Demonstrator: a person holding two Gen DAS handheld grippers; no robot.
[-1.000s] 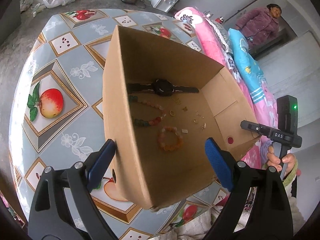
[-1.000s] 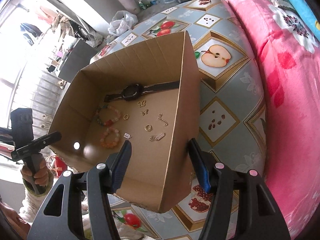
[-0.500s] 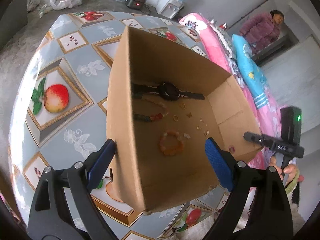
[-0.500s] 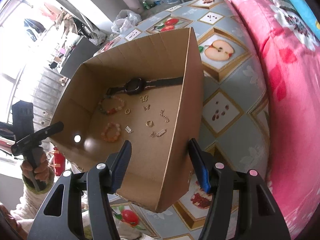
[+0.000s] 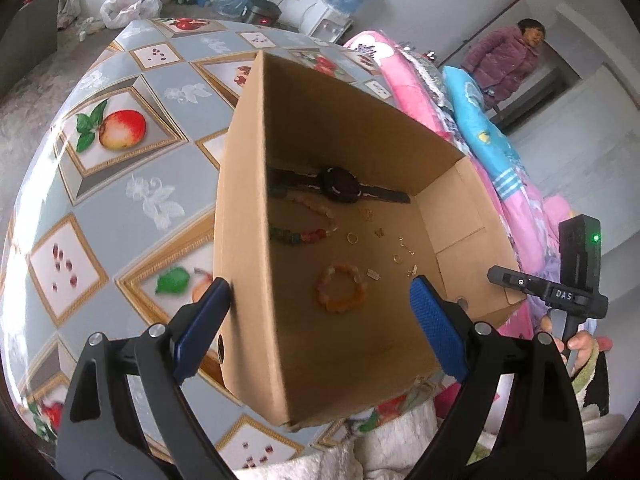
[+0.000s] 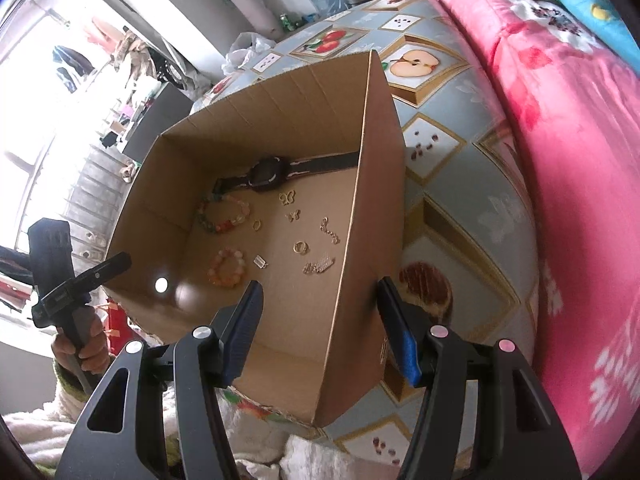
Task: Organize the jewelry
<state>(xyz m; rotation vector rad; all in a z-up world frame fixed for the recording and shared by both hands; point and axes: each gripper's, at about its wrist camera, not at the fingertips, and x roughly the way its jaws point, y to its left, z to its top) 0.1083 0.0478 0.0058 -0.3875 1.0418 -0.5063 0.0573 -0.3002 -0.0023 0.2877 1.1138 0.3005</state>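
Observation:
An open cardboard box [image 5: 248, 208] [image 6: 376, 184] stands on the table. On its floor lie a black watch [image 5: 340, 186] [image 6: 266, 174], a multicolour bead bracelet [image 5: 304, 234] [image 6: 222, 214], an orange bead bracelet [image 5: 342, 286] [image 6: 228, 268] and several small gold rings and charms [image 5: 394, 246] [image 6: 316, 236]. My left gripper [image 5: 318, 326] is open, its fingers straddling the box's left wall. My right gripper [image 6: 322, 330] is open, straddling the box's right wall. Neither holds anything.
The round table [image 5: 120, 184] [image 6: 460, 184] has a fruit-pattern cloth. Pink bedding [image 6: 568, 140] [image 5: 424, 92] lies beside it. A person in purple [image 5: 508, 56] stands at the back. Bags, a water dispenser and a cooker stand on the floor beyond.
Both grippers have pulled back a little toward the near side of the box, and the view has tilted. The jewelry has not moved.

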